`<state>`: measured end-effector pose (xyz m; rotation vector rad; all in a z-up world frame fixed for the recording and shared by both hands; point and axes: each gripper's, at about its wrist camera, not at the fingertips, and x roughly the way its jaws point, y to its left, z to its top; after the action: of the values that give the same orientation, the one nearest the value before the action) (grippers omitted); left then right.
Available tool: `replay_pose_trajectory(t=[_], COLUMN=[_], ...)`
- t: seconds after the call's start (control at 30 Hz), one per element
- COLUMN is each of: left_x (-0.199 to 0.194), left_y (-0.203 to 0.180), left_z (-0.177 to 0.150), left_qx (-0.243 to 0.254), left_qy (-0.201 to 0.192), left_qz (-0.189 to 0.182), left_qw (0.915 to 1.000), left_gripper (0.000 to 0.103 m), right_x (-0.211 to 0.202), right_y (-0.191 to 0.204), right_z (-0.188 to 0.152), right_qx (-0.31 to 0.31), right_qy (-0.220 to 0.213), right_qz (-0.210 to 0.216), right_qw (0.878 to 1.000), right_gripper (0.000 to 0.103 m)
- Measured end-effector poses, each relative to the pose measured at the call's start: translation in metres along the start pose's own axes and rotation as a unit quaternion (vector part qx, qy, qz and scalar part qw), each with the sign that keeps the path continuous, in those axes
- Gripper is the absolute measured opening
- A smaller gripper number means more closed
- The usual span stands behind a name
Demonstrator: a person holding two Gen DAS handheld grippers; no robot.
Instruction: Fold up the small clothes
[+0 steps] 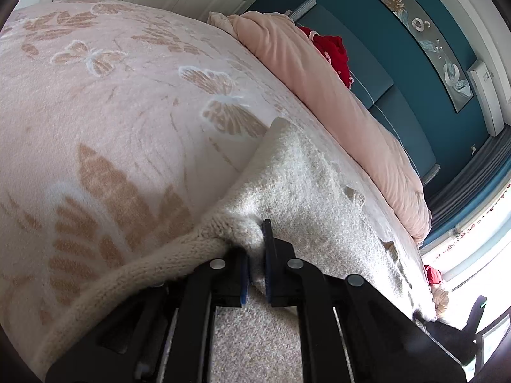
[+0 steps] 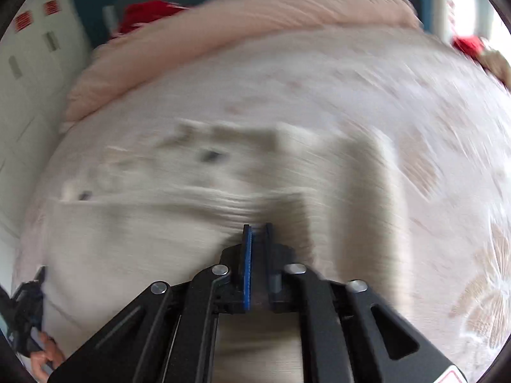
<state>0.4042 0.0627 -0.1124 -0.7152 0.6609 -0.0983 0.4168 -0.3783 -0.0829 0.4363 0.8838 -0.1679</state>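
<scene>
A cream fuzzy knit garment (image 1: pixel 303 191) lies on a pink bed blanket with butterfly and leaf prints (image 1: pixel 111 111). My left gripper (image 1: pixel 257 239) is shut on the garment's ribbed edge, which trails off to the lower left. In the right wrist view, which is motion-blurred, the same cream garment (image 2: pixel 143 239) spreads across the blanket (image 2: pixel 431 143). My right gripper (image 2: pixel 258 233) is shut on a fold of it. The other gripper and a hand (image 2: pixel 35 328) show at the lower left of that view.
A rolled pink duvet (image 1: pixel 335 89) lies along the far side of the bed, with red cloth (image 1: pixel 332 54) behind it. A teal wall with a long picture (image 1: pixel 424 41) and a bright window (image 1: pixel 472 249) are beyond. White cupboards (image 2: pixel 28 79) stand to the left.
</scene>
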Motion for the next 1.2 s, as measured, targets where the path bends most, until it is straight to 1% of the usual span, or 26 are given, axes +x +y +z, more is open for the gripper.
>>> replay_pose_trajectory(t=[0.03,0.07,0.1,0.13,0.17,0.2,0.23,0.27,0.3,0.33,0.37,0.43,0.47,0.5,0.53,0.57,0.6,0.63,0.7,0.77,0.87,0.93,0.97,1.03,1.1,1.2], left_x=[0.0,0.0,0.0,0.001,0.001,0.001,0.001,0.001,0.001,0.001,0.001,-0.001,-0.003,-0.008,-0.019,-0.032,-0.049,-0.076,-0.121,-0.16,-0.199,-0.219,-0.227,-0.237,-0.242,-0.237], left_y=[0.0,0.0,0.0,0.0,0.0,0.0,0.0,0.0,-0.001,-0.001,-0.002,-0.005,-0.007,-0.009,-0.011,-0.012,-0.011,-0.007,0.004,0.02,0.046,0.064,0.072,0.076,0.073,0.068], left_z=[0.0,0.0,0.0,0.0,0.0,0.0,-0.001,-0.001,0.0,0.0,0.001,0.004,0.007,0.009,0.009,0.008,0.006,0.002,-0.002,-0.009,-0.023,-0.037,-0.045,-0.054,-0.061,-0.071], left_qx=[0.0,-0.001,-0.001,-0.001,0.0,0.002,0.002,0.003,0.004,0.003,0.003,0.001,-0.002,-0.004,0.001,0.007,0.012,0.018,0.024,0.027,0.03,0.018,0.007,-0.004,-0.006,-0.022], left_qy=[0.0,0.001,0.001,0.001,0.0,0.0,0.001,0.001,0.002,0.003,0.004,0.012,0.02,0.033,0.051,0.06,0.067,0.076,0.088,0.103,0.137,0.161,0.17,0.169,0.161,0.166], left_qz=[0.0,0.0,0.0,0.0,0.001,0.002,0.003,0.004,0.006,0.007,0.008,0.015,0.018,0.019,0.012,0.008,0.001,-0.008,-0.008,0.015,0.049,0.058,0.053,0.038,0.027,0.01], left_qw=[1.0,1.0,1.0,1.0,1.0,1.0,1.0,1.0,1.0,1.0,1.0,0.9998,0.9996,0.9993,0.9986,0.9981,0.9977,0.9969,0.9958,0.9942,0.989,0.985,0.984,0.985,0.9866,0.9859], left_gripper=[0.008,0.008,0.008,0.008,0.008,0.008,0.008,0.008,0.008,0.008,0.008,0.008,0.009,0.013,0.016,0.027,0.043,0.05,0.077,0.084,0.088,0.091,0.092,0.092,0.095,0.098], right_x=[-0.009,-0.025,-0.041,-0.051,-0.051,-0.044,-0.036,-0.027,-0.033,-0.044,-0.06,-0.09,-0.11,-0.123,-0.136,-0.149,-0.162,-0.168,-0.184,-0.2,-0.214,-0.217,-0.217,-0.217,-0.219,-0.213], right_y=[-0.015,-0.021,-0.017,-0.01,-0.007,-0.006,-0.016,-0.024,-0.031,-0.033,-0.034,-0.035,-0.037,-0.039,-0.041,-0.052,-0.061,-0.068,-0.083,-0.095,-0.105,-0.102,-0.102,-0.095,-0.088,-0.082], right_z=[-0.003,-0.006,-0.009,-0.015,-0.017,-0.022,-0.022,-0.022,-0.023,-0.025,-0.028,-0.04,-0.051,-0.063,-0.076,-0.091,-0.108,-0.121,-0.157,-0.191,-0.234,-0.253,-0.261,-0.27,-0.273,-0.27], right_qx=[0.032,0.051,0.04,0.016,-0.003,-0.019,-0.027,-0.025,-0.008,0.014,0.033,0.038,0.031,0.026,0.024,0.024,0.023,0.02,0.011,0.019,0.048,0.064,0.069,0.07,0.075,0.105], right_qy=[-0.008,-0.025,-0.045,-0.058,-0.056,-0.039,-0.016,-0.007,-0.018,-0.023,-0.029,-0.041,-0.046,-0.046,-0.045,-0.04,-0.031,-0.023,0.003,0.034,0.065,0.075,0.075,0.068,0.06,0.045], right_qz=[0.023,0.011,0.012,0.015,0.007,-0.006,-0.018,-0.017,-0.004,0.001,0.012,0.025,0.022,0.017,0.012,0.005,-0.003,-0.007,-0.018,-0.012,0.024,0.053,0.059,0.074,0.083,0.117], right_qw=[0.999,0.998,0.998,0.998,0.998,0.999,0.999,1.0,1.0,1.0,0.999,0.998,0.998,0.998,0.999,0.999,0.999,1.0,1.0,0.999,0.996,0.994,0.993,0.992,0.992,0.987], right_gripper=[0.0,0.003,0.006,0.006,0.007,0.006,0.001,0.0,0.0,0.0,0.005,0.008,0.012,0.016,0.033,0.053,0.06,0.063,0.063,0.063,0.064,0.065,0.067,0.071,0.072,0.072])
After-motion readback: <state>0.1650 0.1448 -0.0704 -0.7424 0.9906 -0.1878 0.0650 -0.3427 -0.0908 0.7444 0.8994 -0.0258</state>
